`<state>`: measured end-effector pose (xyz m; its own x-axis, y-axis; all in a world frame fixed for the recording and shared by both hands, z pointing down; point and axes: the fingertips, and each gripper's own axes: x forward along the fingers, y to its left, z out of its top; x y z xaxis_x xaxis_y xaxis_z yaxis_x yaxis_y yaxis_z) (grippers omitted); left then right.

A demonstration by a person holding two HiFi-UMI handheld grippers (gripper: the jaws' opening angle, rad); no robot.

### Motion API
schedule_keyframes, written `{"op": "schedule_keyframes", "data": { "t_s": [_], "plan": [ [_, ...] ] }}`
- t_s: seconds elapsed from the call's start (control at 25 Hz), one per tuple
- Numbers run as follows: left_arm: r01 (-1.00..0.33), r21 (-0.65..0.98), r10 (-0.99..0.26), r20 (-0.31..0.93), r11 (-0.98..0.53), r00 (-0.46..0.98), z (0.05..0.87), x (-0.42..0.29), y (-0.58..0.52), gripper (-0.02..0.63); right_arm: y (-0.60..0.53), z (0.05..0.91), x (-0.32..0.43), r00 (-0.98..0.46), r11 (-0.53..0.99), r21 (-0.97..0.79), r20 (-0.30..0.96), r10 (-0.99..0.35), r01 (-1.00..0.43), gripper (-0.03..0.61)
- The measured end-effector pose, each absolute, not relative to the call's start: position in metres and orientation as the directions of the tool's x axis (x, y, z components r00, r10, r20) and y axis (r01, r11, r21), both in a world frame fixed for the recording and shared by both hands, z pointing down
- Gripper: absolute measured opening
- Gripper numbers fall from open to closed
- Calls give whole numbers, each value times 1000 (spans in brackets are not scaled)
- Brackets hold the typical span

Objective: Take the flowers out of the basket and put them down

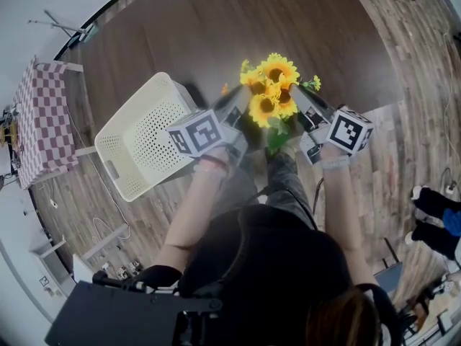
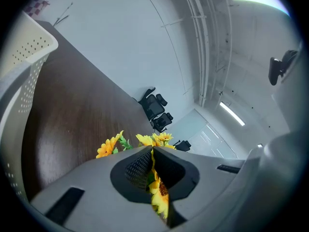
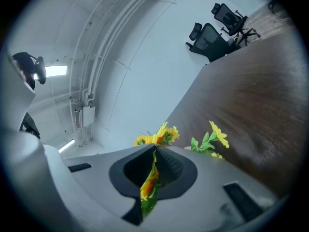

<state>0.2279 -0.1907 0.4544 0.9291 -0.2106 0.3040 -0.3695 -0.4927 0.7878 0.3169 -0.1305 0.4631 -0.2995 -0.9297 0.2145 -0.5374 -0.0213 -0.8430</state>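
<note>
A bunch of yellow sunflowers [image 1: 271, 86] with green leaves is held over the near edge of the dark wooden table [image 1: 216, 27]. My left gripper [image 1: 241, 115] is shut on its left side and my right gripper [image 1: 297, 107] on its right side. In the left gripper view, petals and a leaf of the flowers [image 2: 157, 190] are pinched between the closed jaws, with blooms showing above them. The right gripper view shows the flowers [image 3: 148, 181] squeezed in its jaws too. The white perforated basket [image 1: 140, 135] stands to the left of the flowers, with nothing visible inside.
A checked red-and-white cloth [image 1: 43, 121] covers a small table at far left. Office chairs [image 2: 155, 109] stand beyond the table's far end. A person's shoes [image 1: 432, 218] are on the wooden floor at right. Cables lie on the floor near the basket.
</note>
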Motion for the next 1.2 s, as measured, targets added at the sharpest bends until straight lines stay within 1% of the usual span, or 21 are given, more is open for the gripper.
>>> {"op": "schedule_keyframes", "data": {
  "t_s": [0.48,0.76,0.92,1.2],
  "plan": [
    [-353,802,-204,289,-481,935,452,228,-194,5,-132,467,316,-299,-13,-872,181,-937,-490,2],
    [-359,798,-221,286,-483,932,454,227,-196,6,-131,469,317,-290,0,-884,154,-945,-467,3],
    [-395,765,-253,306,-508,918,458,223,-201,6,-130,469,318,-284,3,-880,150,-947,-475,3],
    [-414,737,-285,305,-534,909,454,220,-204,16,-129,469,321,-244,-17,-856,166,-955,-517,12]
  ]
}}
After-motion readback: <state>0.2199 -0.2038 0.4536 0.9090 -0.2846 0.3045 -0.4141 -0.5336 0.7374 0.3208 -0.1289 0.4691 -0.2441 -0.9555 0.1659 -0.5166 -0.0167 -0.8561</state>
